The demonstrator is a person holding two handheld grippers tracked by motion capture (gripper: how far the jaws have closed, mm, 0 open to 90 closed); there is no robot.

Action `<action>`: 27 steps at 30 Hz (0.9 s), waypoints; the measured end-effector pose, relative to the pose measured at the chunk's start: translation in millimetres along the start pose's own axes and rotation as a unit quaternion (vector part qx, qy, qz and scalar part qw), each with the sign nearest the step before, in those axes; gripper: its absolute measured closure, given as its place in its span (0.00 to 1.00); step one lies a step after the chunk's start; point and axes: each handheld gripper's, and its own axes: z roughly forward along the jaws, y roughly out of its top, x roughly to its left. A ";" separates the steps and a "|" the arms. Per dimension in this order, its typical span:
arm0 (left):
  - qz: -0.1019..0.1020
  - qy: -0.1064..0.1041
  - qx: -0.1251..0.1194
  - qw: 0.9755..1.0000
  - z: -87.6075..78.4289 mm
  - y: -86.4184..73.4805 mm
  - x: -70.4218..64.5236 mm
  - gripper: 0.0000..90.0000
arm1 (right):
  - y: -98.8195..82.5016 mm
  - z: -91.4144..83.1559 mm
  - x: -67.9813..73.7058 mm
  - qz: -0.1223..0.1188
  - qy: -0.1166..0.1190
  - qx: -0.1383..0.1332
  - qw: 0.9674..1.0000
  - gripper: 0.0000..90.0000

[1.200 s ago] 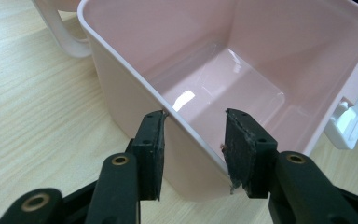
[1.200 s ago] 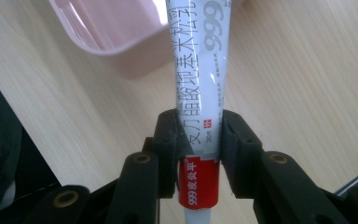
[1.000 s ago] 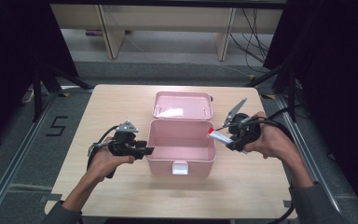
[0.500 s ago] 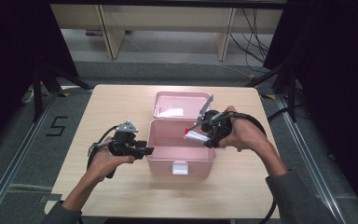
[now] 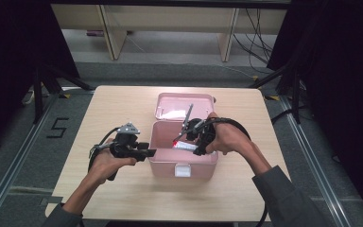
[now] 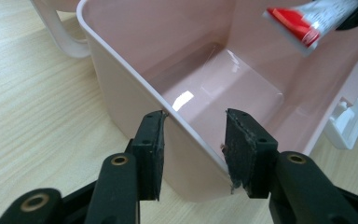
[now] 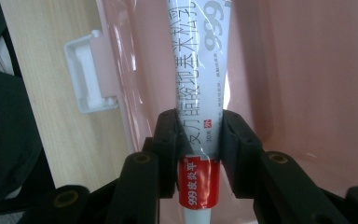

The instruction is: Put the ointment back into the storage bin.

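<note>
My right gripper [image 7: 198,135] pinches the ointment tube [image 7: 199,84] above the open pink box [image 5: 163,163], wall clamped by my left gripper [image 6: 193,140]; releasing remains.

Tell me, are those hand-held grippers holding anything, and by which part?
The right hand-held gripper clamps a white tube near its red-banded end. The left hand-held gripper straddles the pink box at its corner wall.

A white ointment tube [image 7: 199,88] with a red band and dark lettering hangs pinched near its banded end above the open pink box [image 5: 163,160]. The box stands on the counter [image 5: 113,109], lid flung back, its inside bare and glossy.
</note>
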 end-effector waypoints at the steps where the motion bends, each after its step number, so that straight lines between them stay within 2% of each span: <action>1: -0.001 0.001 0.000 1.000 0.1 0.0 0.0 0.64 | 0.8 3.6 -0.2 -0.004 0.001 0.004 1.000 0.78; 3: -0.001 0.001 0.000 1.000 0.2 0.0 0.1 0.64 | 3.1 6.9 0.5 -0.005 0.001 0.016 1.000 0.78; 5: -0.004 0.000 -0.004 1.000 0.6 -0.1 -0.7 0.64 | 3.5 10.2 0.6 0.001 0.005 0.016 1.000 0.78; 6: -0.009 -0.003 -0.008 1.000 1.0 -0.2 -1.7 0.64 | 3.0 12.0 -0.7 -0.007 0.009 0.012 1.000 0.78; 7: -0.009 -0.002 -0.008 1.000 1.0 -0.2 -1.5 0.64 | 3.0 13.3 0.1 -0.005 0.012 0.013 1.000 0.78; 8: 0.001 0.000 0.000 1.000 -0.1 0.0 0.1 0.64 | 2.6 14.2 0.3 -0.003 0.011 0.015 1.000 0.78; 10: -0.009 -0.003 -0.009 1.000 1.1 -0.2 -1.7 0.64 | 0.3 17.3 -1.2 -0.005 0.016 0.017 1.000 0.78; 11: -0.009 -0.002 -0.008 1.000 1.1 -0.2 -1.5 0.64 | -1.1 19.2 -2.1 -0.010 0.011 0.013 1.000 0.78; 12: -0.009 -0.002 -0.008 1.000 1.1 -0.2 -1.6 0.64 | -1.5 19.9 -1.0 -0.004 0.015 0.021 1.000 0.78; 14: -0.009 -0.002 -0.009 1.000 1.2 -0.1 -1.6 0.64 | -3.3 23.4 -3.1 -0.020 0.016 0.019 0.999 0.78; 16: -0.008 -0.001 -0.008 1.000 1.2 -0.1 -1.7 0.64 | -3.9 24.8 -1.0 -0.006 0.015 0.019 1.000 0.78; 18: -0.008 -0.001 -0.009 1.000 1.2 -0.2 -1.9 0.64 | -4.3 28.0 -1.8 -0.026 0.019 0.021 0.999 0.78; 19: -0.008 -0.001 -0.008 1.000 1.2 -0.1 -1.6 0.64 | -4.0 27.8 1.2 -0.009 0.021 0.028 0.999 0.78; 21: -0.008 -0.001 -0.008 1.000 1.2 -0.1 -1.7 0.64 | -4.2 29.7 -0.2 -0.021 0.025 0.027 0.999 0.78; 23: -0.008 0.002 -0.011 1.000 1.3 -0.3 -2.2 0.64 | -5.7 32.4 -0.7 -0.022 0.025 0.026 0.999 0.78; 27: -0.008 -0.001 -0.008 1.000 1.3 -0.1 -1.8 0.64 | -6.0 35.0 0.4 -0.011 0.035 0.029 0.999 0.78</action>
